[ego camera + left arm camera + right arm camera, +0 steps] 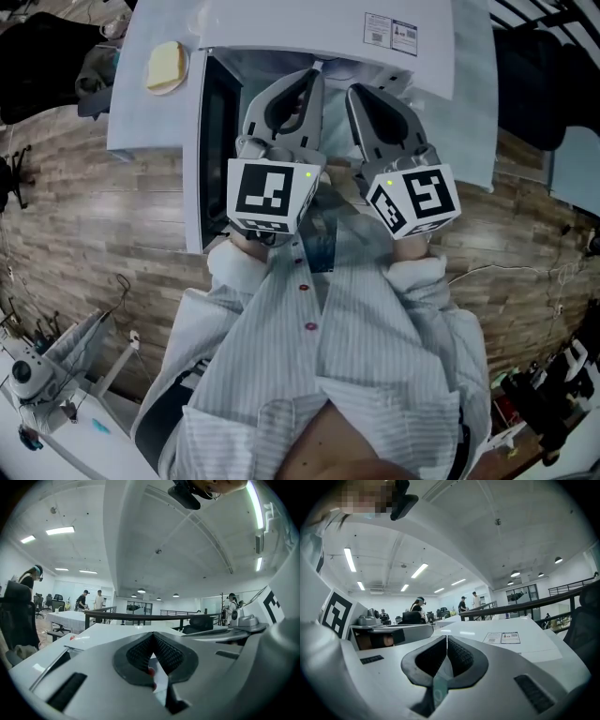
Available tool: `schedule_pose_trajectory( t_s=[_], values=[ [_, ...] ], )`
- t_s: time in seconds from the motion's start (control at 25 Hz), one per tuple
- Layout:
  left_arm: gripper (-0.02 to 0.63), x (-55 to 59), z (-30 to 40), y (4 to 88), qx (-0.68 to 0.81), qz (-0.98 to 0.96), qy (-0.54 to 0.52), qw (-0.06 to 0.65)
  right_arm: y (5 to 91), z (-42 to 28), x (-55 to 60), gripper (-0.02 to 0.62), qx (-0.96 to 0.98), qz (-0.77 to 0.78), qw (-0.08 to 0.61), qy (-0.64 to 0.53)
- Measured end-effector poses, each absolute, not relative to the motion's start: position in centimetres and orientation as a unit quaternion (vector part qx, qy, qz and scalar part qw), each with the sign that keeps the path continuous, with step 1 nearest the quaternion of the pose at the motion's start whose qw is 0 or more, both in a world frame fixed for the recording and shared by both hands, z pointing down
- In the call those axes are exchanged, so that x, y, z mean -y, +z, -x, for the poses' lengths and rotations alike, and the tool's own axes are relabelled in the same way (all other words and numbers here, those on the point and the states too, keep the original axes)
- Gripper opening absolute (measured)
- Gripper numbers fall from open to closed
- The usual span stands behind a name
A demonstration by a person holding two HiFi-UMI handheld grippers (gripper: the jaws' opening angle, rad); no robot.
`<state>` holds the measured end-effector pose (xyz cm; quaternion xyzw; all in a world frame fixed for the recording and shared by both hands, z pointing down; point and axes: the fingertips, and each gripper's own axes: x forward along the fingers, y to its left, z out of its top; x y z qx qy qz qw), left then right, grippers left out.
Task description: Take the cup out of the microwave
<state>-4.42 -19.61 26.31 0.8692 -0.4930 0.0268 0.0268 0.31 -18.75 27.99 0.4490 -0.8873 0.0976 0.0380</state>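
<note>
The left gripper (312, 77) and right gripper (354, 92) are hovering at the open microwave (281, 26), jaws pinched together and empty, maybe getting ready to reach inside.

The microwave (281, 23) looks smooth, glossy white; the floor (84, 216) shows matt, grained wood planks; the shirt (375, 356) is striped cloth.

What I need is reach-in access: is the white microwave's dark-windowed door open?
Yes, on the white microwave the dark-windowed door stands swung out toward the person.
</note>
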Motion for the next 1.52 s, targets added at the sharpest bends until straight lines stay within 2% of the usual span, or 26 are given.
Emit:
schedule_pose_trajectory(
  t_s=[0.64,0.8,0.96,1.52],
  values=[
    [0.008,21.4,6.9,32.9,0.513,-0.856,0.032,0.057,34.7,1.7,20.8,0.035,0.882,-0.452,0.051,0.125],
    [0.008,21.7,6.8,34.2,0.519,-0.849,0.038,0.086,36.2,1.7,21.3,0.035,0.877,-0.460,0.048,0.129],
    [0.008,22.1,6.7,35.6,0.507,-0.859,0.039,0.062,37.9,1.6,21.6,0.035,0.872,-0.469,0.047,0.133],
    [0.008,22.4,6.9,40.0,0.502,-0.860,0.050,0.076,42.4,2.6,23.1,0.037,0.868,-0.478,0.050,0.124]
  ],
)
